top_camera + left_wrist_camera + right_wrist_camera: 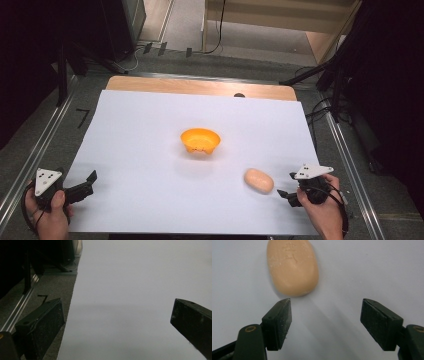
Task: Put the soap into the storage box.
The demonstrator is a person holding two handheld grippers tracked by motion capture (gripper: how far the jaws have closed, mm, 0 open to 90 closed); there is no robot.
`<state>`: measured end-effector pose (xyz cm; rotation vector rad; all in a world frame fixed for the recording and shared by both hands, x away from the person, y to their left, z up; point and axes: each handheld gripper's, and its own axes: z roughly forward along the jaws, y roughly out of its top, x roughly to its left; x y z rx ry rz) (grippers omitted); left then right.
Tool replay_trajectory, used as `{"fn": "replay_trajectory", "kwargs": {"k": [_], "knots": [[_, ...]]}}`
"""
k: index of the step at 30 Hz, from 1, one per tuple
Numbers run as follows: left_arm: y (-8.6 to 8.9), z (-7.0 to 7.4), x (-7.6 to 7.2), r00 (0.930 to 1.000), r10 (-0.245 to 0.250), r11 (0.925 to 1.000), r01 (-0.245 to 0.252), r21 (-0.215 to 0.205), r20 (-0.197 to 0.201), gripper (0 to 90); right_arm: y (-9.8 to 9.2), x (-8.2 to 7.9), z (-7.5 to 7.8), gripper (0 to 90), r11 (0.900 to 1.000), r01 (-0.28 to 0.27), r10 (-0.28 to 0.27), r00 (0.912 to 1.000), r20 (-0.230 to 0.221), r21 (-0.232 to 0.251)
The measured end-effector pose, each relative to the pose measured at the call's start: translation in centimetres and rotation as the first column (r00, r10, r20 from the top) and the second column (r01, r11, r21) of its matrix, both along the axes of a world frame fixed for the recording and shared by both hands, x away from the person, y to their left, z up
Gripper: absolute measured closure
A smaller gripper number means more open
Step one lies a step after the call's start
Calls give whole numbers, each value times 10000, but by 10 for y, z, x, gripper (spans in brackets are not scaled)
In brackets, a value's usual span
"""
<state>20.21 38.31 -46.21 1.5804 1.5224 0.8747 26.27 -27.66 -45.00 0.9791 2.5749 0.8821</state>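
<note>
Soap bar (pixel 292 267) lies flat, judged rigid, light and slick, best pinched across its narrow sides; right gripper (pixel 325 315) is spread and empty just short of it.

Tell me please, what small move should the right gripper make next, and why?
Probably ease the right gripper forward toward the soap bar. Its fingers stand open and empty, and the bar lies flat on the white sheet just ahead of them, a little to the left in the right gripper view, not yet between them.
</note>
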Motion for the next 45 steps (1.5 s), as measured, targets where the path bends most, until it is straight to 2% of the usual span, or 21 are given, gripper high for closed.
{"fn": "replay_trajectory", "kwargs": {"k": [7, 17, 21, 29, 34, 38, 40, 45], "knots": [[0, 0, 0, 9999, -111, 9999, 111, 28, -72, 0, 12, 5, 4, 245, 9993, -354, 355, 9993, -107, 110], [0, 0, 1, 9999, -132, 9999, 132, 9, -76, 0, 38, 16, 2, 253, 9954, -943, 932, 9944, -493, -192], [0, 0, 1, 9999, -142, 9999, 142, -6, -68, 0, 46, 19, 0, 254, 9943, -1007, 981, 9928, -692, -342], [0, 0, 1, 9999, -122, 9999, 122, 13, -79, 0, 60, 26, -2, 239, 9911, -1234, 1191, 9895, -816, -500], [0, 0, 1, 9999, -91, 10000, 91, -4, -71, 0, 68, 31, -6, 251, 9880, -1398, 1318, 9849, -1126, -658], [0, 0, 1, 9999, -102, 9999, 102, 20, -86, 0, 71, 32, -8, 256, 9872, -1369, 1265, 9847, -1198, -822], [0, 0, 1, 9999, -106, 9999, 106, 16, -85, 0, 73, 34, -11, 299, 9851, -1443, 1317, 9827, -1304, -930], [0, 0, 1, 9999, -100, 10000, 100, -6, -71, 0, 76, 35, -11, 318, 9822, -1518, 1351, 9801, -1456, -1104]]}}
